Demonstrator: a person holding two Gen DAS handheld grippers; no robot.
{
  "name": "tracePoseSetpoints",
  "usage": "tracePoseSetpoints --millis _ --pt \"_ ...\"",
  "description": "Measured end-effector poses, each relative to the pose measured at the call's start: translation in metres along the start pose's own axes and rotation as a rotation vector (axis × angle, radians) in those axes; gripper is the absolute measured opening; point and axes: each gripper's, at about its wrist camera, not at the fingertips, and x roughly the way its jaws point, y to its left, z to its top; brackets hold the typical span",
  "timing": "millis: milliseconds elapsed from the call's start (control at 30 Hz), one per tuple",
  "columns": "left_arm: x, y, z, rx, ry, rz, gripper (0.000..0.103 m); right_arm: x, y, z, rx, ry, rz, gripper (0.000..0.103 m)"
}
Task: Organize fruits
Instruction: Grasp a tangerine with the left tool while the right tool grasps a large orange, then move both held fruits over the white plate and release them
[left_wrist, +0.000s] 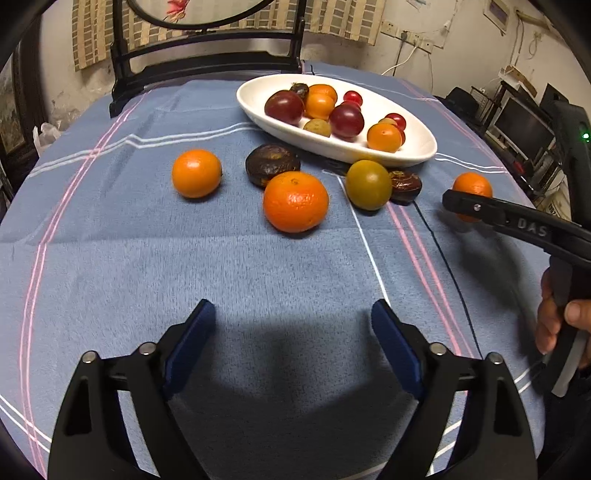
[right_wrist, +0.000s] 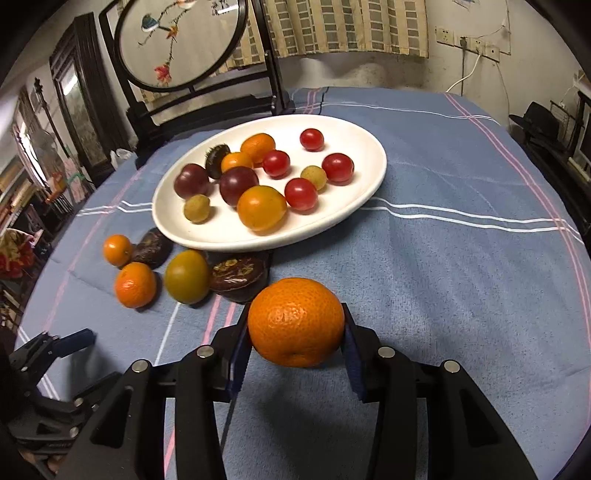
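A white oval plate (left_wrist: 417, 153) (right_wrist: 369, 147) holds several fruits: oranges, dark plums, red tomatoes. My right gripper (right_wrist: 295, 339) is shut on a tangerine (right_wrist: 295, 321) and holds it just above the blue cloth, in front of the plate. It shows at the right of the left wrist view (left_wrist: 448, 197), with the tangerine (left_wrist: 472, 184) behind a finger. My left gripper (left_wrist: 293, 317) is open and empty over the cloth. Ahead of it lie two tangerines (left_wrist: 295, 201) (left_wrist: 196, 172), a green-yellow fruit (left_wrist: 368, 184) and two dark brown fruits (left_wrist: 271, 164) (left_wrist: 405, 184).
A black wooden stand with a round embroidered screen (right_wrist: 177, 40) stands at the table's far edge behind the plate. The blue striped cloth (left_wrist: 258, 277) covers the table. Shelves and monitors (left_wrist: 524, 125) stand off the right side.
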Motion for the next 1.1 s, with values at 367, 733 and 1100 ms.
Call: tracePoseSetpoints --millis 367,733,1100 --pt "0.034 -0.013 0.042 0.070 0.016 0.121 0.073 -0.018 0.011 0.000 -0.035 -0.037 0.053 0.045" --pt "0.046 -0.012 0.065 0.016 0.019 0.080 0.043 -0.012 0.014 -0.002 -0.042 -0.016 0.045 0.045" --pt "0.002 -0.028 0.055 0.066 -0.044 0.059 0.043 -0.018 0.012 0.000 -0.030 -0.063 0.061 0.045"
